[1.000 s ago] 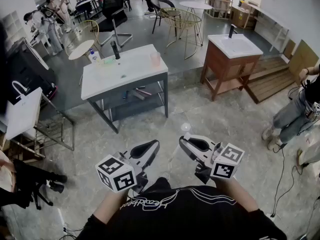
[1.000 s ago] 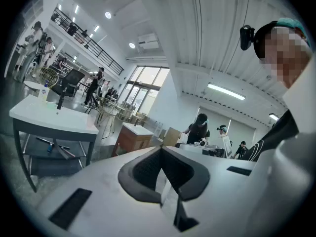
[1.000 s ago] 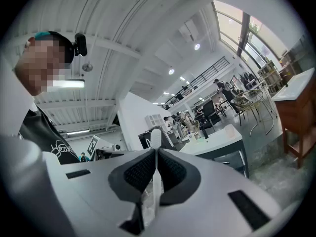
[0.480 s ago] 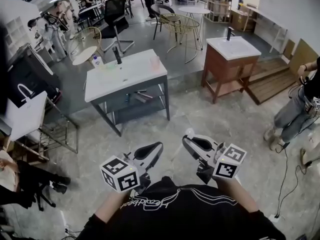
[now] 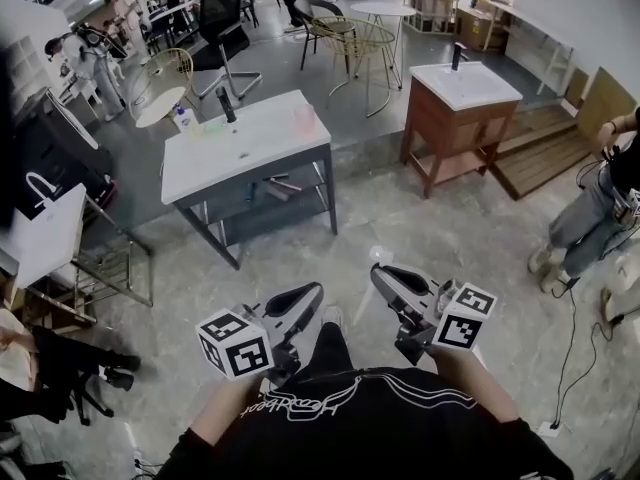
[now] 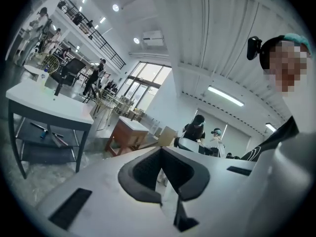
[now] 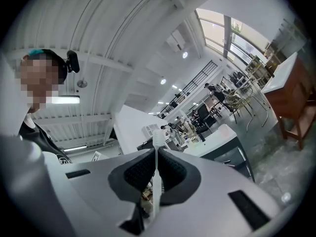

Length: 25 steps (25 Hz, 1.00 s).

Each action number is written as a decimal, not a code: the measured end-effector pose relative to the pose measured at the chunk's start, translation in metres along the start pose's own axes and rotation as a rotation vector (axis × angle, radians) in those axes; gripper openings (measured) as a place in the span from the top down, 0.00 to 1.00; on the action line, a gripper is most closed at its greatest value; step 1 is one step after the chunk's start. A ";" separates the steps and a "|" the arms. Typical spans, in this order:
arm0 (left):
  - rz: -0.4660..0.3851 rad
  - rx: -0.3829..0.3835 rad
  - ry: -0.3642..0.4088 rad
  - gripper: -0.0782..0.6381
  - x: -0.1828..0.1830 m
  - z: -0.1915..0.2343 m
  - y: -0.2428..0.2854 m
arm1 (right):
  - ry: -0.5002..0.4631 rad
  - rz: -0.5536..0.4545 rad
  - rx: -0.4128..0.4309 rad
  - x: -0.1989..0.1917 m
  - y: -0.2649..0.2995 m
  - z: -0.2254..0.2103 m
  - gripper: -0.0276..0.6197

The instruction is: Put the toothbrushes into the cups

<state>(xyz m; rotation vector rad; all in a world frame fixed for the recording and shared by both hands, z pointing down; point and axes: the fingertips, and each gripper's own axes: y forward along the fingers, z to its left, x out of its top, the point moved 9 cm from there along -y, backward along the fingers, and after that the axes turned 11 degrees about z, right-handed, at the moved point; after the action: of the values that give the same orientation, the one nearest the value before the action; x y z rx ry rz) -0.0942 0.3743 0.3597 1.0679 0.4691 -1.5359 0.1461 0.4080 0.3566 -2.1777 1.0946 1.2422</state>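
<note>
My right gripper (image 5: 381, 272) (image 7: 157, 150) is shut on a white toothbrush (image 7: 157, 136) (image 5: 373, 256), which is held crosswise with its head up. My left gripper (image 5: 312, 290) (image 6: 160, 150) has its tips together, and I can make out nothing between them. Both are held low in front of me, pointing level. Further ahead stands a grey washstand (image 5: 250, 150) (image 6: 47, 107) with a pink cup (image 5: 305, 118) at its right rear. A pale green cup (image 5: 205, 128) stands at its left rear. Thin pink and blue items (image 5: 282, 184) lie on its lower shelf.
A black faucet (image 5: 228, 103) and a bottle (image 5: 182, 118) stand on the grey washstand. A wooden washstand (image 5: 460, 118) is to the right. A person (image 5: 600, 208) stands at far right near a floor cable. A white bag (image 5: 40, 230) and a metal rack are at left.
Both grippers have shifted slightly in the head view, the right one a little to the right. The toothbrush stays in the right jaws.
</note>
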 end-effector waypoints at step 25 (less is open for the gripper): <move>0.008 -0.041 -0.082 0.88 0.188 0.304 0.085 | 0.050 0.088 -0.097 0.141 0.229 -0.225 0.91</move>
<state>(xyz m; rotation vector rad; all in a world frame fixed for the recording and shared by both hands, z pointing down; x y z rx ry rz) -0.1152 0.0080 0.3811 0.9701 0.4378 -1.5505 0.1278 0.0581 0.3627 -2.2658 1.1852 1.3104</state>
